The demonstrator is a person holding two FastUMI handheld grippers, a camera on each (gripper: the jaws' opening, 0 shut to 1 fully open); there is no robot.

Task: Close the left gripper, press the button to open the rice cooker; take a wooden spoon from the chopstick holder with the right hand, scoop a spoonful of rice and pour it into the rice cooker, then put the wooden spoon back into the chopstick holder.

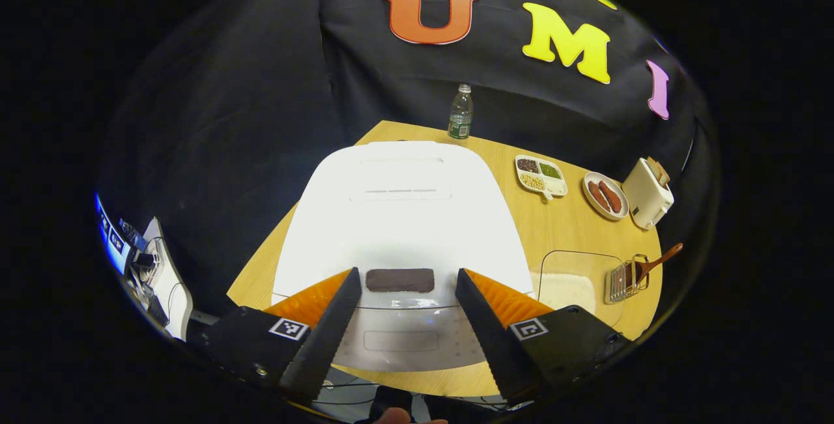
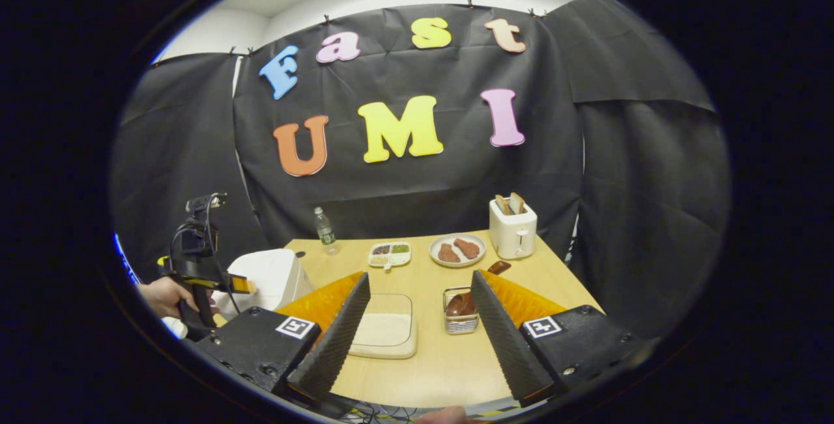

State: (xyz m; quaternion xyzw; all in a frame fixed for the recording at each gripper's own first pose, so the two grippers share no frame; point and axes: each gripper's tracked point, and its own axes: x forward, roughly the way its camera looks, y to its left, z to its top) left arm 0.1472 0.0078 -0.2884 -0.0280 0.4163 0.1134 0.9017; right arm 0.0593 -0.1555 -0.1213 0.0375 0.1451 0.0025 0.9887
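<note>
- Left gripper (image 1: pixel 407 294): we hold it fingers spread wide, tilted downward.
- Right gripper (image 2: pixel 420 320): fingers apart, level.
- Our left hand (image 2: pixel 163 297): apparently gripping the left handle.

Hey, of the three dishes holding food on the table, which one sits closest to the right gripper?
The clear rice tray, lying just ahead of the right gripper. The divided dish and the round plate sit farther back.

The left gripper view looks down close over the rice cooker (image 1: pixel 404 228), the right gripper view faces the wall from farther back, and both share the table (image 2: pixel 430 359).
</note>
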